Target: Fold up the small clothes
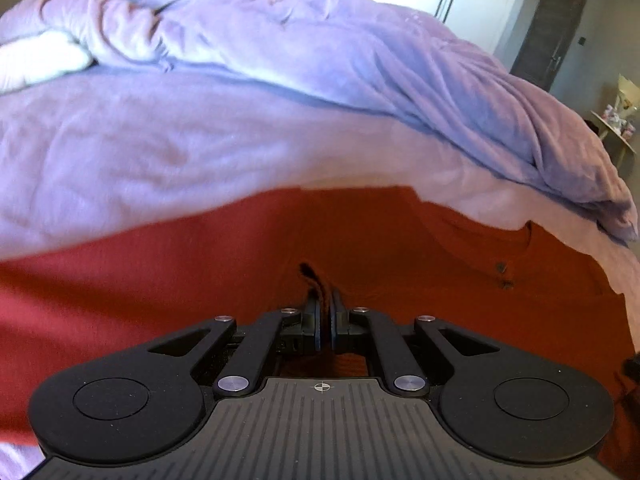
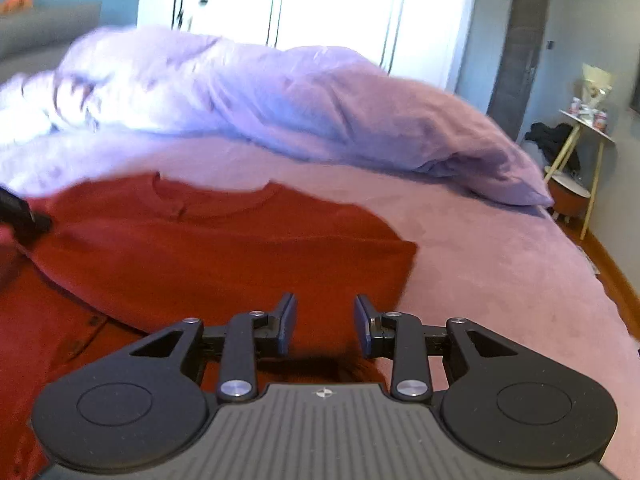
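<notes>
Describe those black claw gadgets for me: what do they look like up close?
Both look alike. The left claw and right claw are matte black plastic: a ribbed grey-black body with a small crosshair mark, two round discs at the sides, slotted link bars with silver rivets, and two flat fingers faced with dark blue pads. No cables or sleeves show.

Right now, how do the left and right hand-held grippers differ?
The left hand-held gripper is shut, pinching a fold of the red shirt; the right hand-held gripper is open, holding nothing. The left sits over the shirt's middle, the right near its edge by the pink bedsheet. Both are black and point at the shirt.
</notes>
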Motion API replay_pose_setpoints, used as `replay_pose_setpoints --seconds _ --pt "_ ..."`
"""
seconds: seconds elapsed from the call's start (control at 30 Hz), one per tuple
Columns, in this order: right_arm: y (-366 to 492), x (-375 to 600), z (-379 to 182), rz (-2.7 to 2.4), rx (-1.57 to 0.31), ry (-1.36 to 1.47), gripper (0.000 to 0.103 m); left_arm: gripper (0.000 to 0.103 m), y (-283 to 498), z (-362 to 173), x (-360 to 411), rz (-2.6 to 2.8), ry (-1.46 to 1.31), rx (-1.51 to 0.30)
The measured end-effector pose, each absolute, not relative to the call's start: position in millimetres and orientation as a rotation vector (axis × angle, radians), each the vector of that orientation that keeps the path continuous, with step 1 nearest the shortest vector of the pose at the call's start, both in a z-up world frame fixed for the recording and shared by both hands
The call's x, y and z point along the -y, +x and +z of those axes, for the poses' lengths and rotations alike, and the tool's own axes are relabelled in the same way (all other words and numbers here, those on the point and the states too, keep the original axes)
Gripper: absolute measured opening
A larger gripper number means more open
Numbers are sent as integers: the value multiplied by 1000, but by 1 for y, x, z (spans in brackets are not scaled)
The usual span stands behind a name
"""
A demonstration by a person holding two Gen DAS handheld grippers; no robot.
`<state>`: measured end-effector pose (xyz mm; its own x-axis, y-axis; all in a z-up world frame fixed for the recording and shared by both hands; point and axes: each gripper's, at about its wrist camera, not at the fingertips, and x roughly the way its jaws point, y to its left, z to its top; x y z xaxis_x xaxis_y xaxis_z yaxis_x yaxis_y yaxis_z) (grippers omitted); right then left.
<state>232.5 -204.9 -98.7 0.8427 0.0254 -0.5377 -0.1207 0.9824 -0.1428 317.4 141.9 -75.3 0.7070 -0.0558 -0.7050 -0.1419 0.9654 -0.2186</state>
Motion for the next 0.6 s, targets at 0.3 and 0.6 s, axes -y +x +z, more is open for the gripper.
replay_pose_setpoints --seconds 0.3,0.6 --pt "273 176 -142 62 -650 -278 19 12 314 -78 -150 212 -203 -813" --pt "283 147 -119 146 -654 -165 19 34 303 -65 -90 -18 -219 -786"
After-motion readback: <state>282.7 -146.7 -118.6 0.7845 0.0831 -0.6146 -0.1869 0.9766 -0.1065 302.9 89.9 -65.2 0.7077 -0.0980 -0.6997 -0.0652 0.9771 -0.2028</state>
